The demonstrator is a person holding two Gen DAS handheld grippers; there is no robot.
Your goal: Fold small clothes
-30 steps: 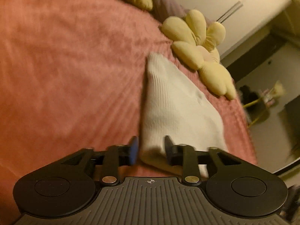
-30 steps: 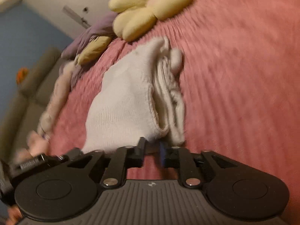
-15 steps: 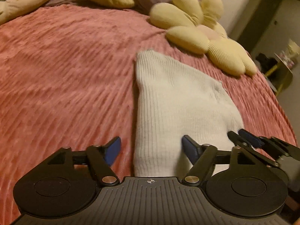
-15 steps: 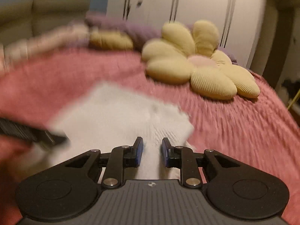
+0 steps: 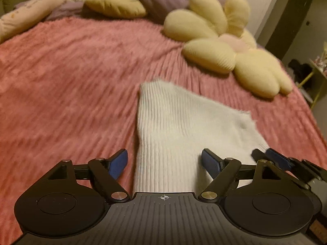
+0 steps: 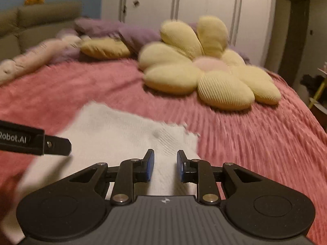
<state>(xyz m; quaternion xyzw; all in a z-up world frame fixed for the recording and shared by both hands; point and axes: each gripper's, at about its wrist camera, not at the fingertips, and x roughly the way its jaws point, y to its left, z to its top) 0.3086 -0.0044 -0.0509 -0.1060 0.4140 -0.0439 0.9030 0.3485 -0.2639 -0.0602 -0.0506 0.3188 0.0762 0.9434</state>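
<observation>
A small white ribbed knit garment (image 5: 179,128) lies folded flat on the pink bedspread (image 5: 65,85); it also shows in the right wrist view (image 6: 122,138). My left gripper (image 5: 164,163) is wide open over the garment's near edge, holding nothing. My right gripper (image 6: 165,166) is open with a narrower gap, over the garment's near right part, empty. The right gripper's fingers (image 5: 276,160) show at the right of the left wrist view. The left gripper's finger (image 6: 55,144) shows at the left of the right wrist view.
A yellow flower-shaped cushion (image 6: 204,75) lies beyond the garment, also in the left wrist view (image 5: 224,47). A yellow pillow (image 5: 114,6), purple bedding (image 6: 122,32) and a long pale plush (image 5: 30,10) lie at the bed's head. White wardrobe doors (image 6: 184,10) stand behind.
Both grippers have let go of the garment, opened and drawn back. The garment now lies flat on the bed. The left jaws opened wide; the right opened a little.
</observation>
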